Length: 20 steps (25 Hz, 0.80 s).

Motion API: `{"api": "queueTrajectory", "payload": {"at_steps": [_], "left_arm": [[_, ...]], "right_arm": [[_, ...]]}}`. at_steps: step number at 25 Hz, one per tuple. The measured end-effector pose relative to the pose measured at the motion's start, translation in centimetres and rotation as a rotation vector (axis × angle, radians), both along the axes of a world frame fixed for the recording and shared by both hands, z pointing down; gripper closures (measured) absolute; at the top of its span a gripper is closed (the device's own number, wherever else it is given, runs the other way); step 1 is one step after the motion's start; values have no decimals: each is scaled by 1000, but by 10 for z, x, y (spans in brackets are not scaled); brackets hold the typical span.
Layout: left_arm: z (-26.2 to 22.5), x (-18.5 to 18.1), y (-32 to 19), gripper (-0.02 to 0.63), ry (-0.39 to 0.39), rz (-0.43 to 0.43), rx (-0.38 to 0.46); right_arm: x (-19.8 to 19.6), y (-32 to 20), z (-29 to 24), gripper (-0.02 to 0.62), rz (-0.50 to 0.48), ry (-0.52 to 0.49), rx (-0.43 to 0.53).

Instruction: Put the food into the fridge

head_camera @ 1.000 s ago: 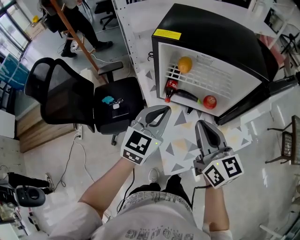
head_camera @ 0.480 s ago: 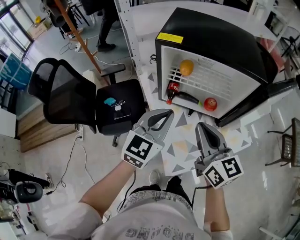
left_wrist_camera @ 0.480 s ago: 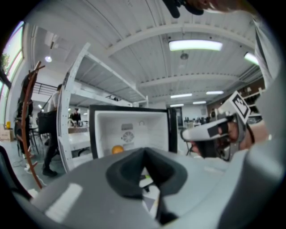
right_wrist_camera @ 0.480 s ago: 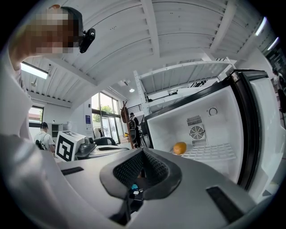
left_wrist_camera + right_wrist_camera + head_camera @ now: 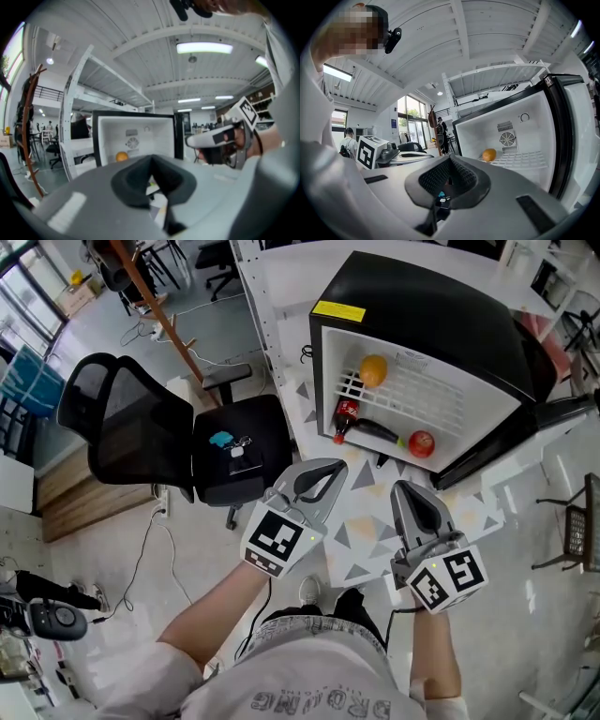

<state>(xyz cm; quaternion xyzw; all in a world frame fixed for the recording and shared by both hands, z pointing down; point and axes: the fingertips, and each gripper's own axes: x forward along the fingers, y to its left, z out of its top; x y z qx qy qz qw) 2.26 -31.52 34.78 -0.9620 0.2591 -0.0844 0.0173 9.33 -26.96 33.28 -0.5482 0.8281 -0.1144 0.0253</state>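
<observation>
We hold the left tool and right tool at lower centre, both closed on nothing. In the boxy black fridge, upper right, a round orange sits on the white wire shelf, with a glossy bottle and a red apple below.

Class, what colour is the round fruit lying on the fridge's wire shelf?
The fruit is orange, clearest in the head view.

In my left gripper view the grey body of my left gripper hides the black, white-lined mini fridge below its round orange fruit, and in the head view the small teal object on the black mesh office chair is too small to identify.
</observation>
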Motion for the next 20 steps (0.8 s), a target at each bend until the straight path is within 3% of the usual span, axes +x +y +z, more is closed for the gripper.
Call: {"api": "queueTrajectory", "payload": {"at_steps": [20], "left_arm": [[-8,10,-7,598,10,0,6]], "right_arm": [[6,-7,4,595,-18,3,-12]]}}
